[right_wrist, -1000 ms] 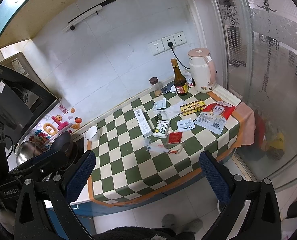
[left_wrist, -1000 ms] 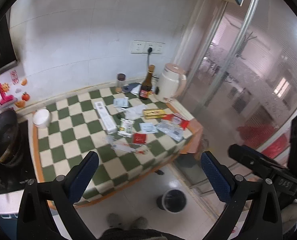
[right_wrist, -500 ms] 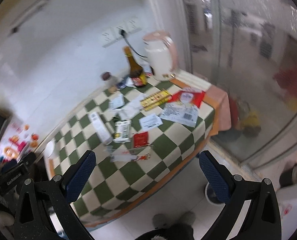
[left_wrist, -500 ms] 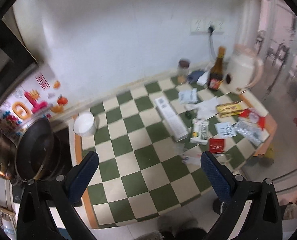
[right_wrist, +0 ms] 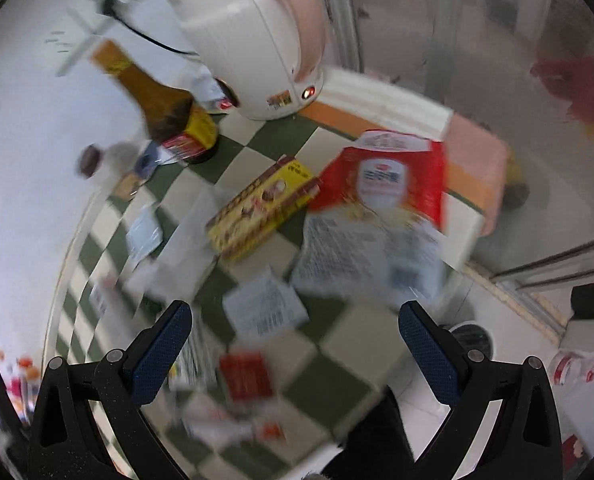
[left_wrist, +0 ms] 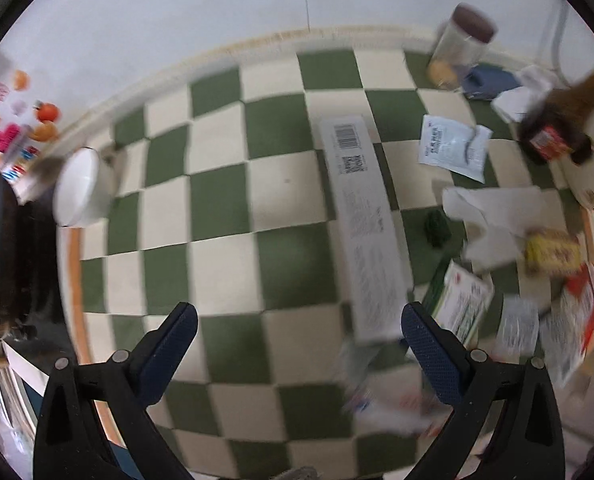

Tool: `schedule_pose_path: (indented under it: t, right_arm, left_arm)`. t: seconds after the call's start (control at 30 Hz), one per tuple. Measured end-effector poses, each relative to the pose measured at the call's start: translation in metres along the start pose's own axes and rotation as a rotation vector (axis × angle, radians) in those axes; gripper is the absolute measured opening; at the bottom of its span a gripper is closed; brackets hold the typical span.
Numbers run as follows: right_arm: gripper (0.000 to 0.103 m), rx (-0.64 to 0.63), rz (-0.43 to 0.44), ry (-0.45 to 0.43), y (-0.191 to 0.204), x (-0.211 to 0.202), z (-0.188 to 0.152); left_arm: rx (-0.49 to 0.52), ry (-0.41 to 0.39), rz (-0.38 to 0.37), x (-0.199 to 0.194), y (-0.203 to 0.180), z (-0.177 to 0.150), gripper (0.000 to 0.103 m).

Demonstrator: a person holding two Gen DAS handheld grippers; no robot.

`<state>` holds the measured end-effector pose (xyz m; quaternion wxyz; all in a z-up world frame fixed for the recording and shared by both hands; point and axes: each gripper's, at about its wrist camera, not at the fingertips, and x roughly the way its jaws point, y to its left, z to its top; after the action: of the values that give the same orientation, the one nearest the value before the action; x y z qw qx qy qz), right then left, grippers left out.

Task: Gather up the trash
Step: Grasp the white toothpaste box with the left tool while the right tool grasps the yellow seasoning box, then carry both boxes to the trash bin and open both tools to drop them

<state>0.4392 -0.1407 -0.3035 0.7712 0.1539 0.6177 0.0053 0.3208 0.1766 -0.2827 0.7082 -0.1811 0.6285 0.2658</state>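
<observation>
Trash lies scattered on a green-and-white checkered counter [left_wrist: 225, 200]. In the left wrist view a long white carton [left_wrist: 363, 224] lies ahead, with a white sachet [left_wrist: 453, 148], crumpled paper [left_wrist: 493, 216] and a green-and-white box [left_wrist: 461, 304] to its right. My left gripper [left_wrist: 297, 344] is open and empty above the counter, just left of the carton's near end. In the right wrist view a yellow box [right_wrist: 263, 208], a red-and-white bag [right_wrist: 381, 184], a white slip [right_wrist: 265, 308] and a red packet [right_wrist: 245, 376] lie ahead. My right gripper [right_wrist: 293, 340] is open and empty above them.
A brown bottle [right_wrist: 161, 104], a white-and-pink kettle [right_wrist: 257, 40] and a jar [left_wrist: 461, 44] stand at the back by the wall. A white bowl [left_wrist: 81, 188] and a dark pan [left_wrist: 1, 264] are at the left. A bin [right_wrist: 471, 340] stands on the floor beside the counter.
Both grippers have come down much closer to the counter. The left has swung toward the long carton, the right toward the packets by the kettle. Both stay open.
</observation>
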Motion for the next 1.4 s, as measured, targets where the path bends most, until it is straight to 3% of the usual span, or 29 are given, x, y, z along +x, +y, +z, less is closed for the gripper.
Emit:
schedule_pose_path:
  t: [0.13,0.3,0.37,0.4,0.43,0.47,0.6,0.7,0.8,0.87,0.93,1.0,1.07,1.4]
  right_arm:
    - [0.103,0.057,-0.059,0.072,0.020,0.068,0.045]
    - [0.102,0.112,-0.157,0.175,0.042,0.141,0.072]
    - [0.090,0.086,-0.173,0.172,0.053,0.154,0.075]
    - [0.086,0.043,-0.195,0.159,0.062,0.160,0.077]
    - [0.081,0.006,-0.213,0.144,0.069,0.161,0.077]
    - [0.077,-0.036,-0.209,0.124,0.076,0.161,0.077]
    - [0.072,-0.308,-0.178,0.106,0.109,0.167,0.073]
    - [0.073,-0.509,-0.212,0.143,0.126,0.174,0.062]
    - [0.089,-0.466,-0.202,0.162,0.121,0.171,0.060]
    - [0.090,-0.376,-0.139,0.194,0.113,0.170,0.059]
    - [0.090,-0.346,-0.146,0.212,0.109,0.175,0.054]
    - [0.087,-0.365,-0.190,0.205,0.110,0.184,0.048]
    - [0.063,-0.371,-0.215,0.184,0.107,0.186,0.037]
    - [0.061,-0.355,-0.087,0.060,0.107,0.157,0.020]
  left_arm:
    - [-0.030,0.080,0.001,0.042,-0.020,0.033,0.103]
    - [-0.073,0.144,-0.018,0.077,-0.027,0.054,0.098]
    - [-0.070,0.149,-0.006,0.083,-0.026,0.057,0.076]
    - [-0.068,0.154,-0.012,0.085,-0.025,0.057,0.070]
    - [-0.066,0.154,-0.027,0.087,-0.023,0.057,0.050]
    - [-0.063,0.152,-0.030,0.087,-0.020,0.057,0.044]
    - [0.026,0.106,0.046,0.080,-0.012,0.052,0.044]
    - [0.088,0.103,0.093,0.081,-0.009,0.046,0.046]
    - [0.073,0.114,0.080,0.089,-0.002,0.046,0.049]
    - [0.058,0.122,0.067,0.091,0.001,0.048,0.046]
    - [0.051,0.119,0.062,0.092,-0.001,0.050,0.045]
    - [0.050,0.106,0.068,0.089,-0.001,0.049,0.045]
    - [0.049,0.092,0.081,0.087,0.002,0.046,0.044]
    - [0.065,-0.042,0.089,0.027,-0.002,0.023,0.044]
